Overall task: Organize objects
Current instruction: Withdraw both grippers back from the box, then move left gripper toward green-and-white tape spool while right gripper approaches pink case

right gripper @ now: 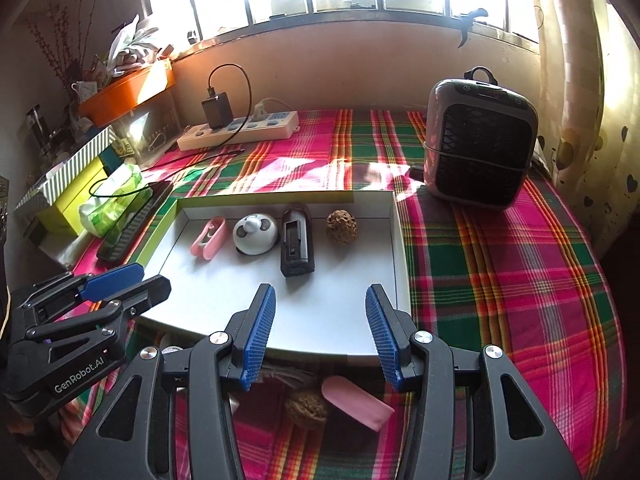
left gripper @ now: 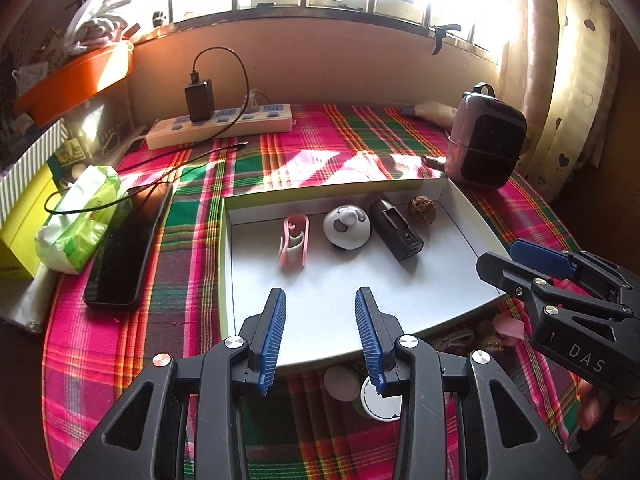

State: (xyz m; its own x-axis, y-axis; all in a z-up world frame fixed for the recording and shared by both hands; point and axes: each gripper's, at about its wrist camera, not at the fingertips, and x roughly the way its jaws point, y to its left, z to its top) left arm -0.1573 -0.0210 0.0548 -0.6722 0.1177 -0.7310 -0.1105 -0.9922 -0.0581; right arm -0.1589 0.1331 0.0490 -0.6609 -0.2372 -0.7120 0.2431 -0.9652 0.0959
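Pink eraser (right gripper: 356, 402), just before the tray (right gripper: 394, 216): light, rubbery; grip across narrow sides. Both grippers' jaws apart, empty.

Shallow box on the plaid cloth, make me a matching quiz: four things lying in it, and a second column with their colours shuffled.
Things in the shallow box:
1. clip
2. round panda-face gadget
3. oblong device
4. wrinkled nut

Colours:
A. black
B. brown
C. pink
D. white with dark patches

Pairs: 1-C, 2-D, 3-A, 4-B
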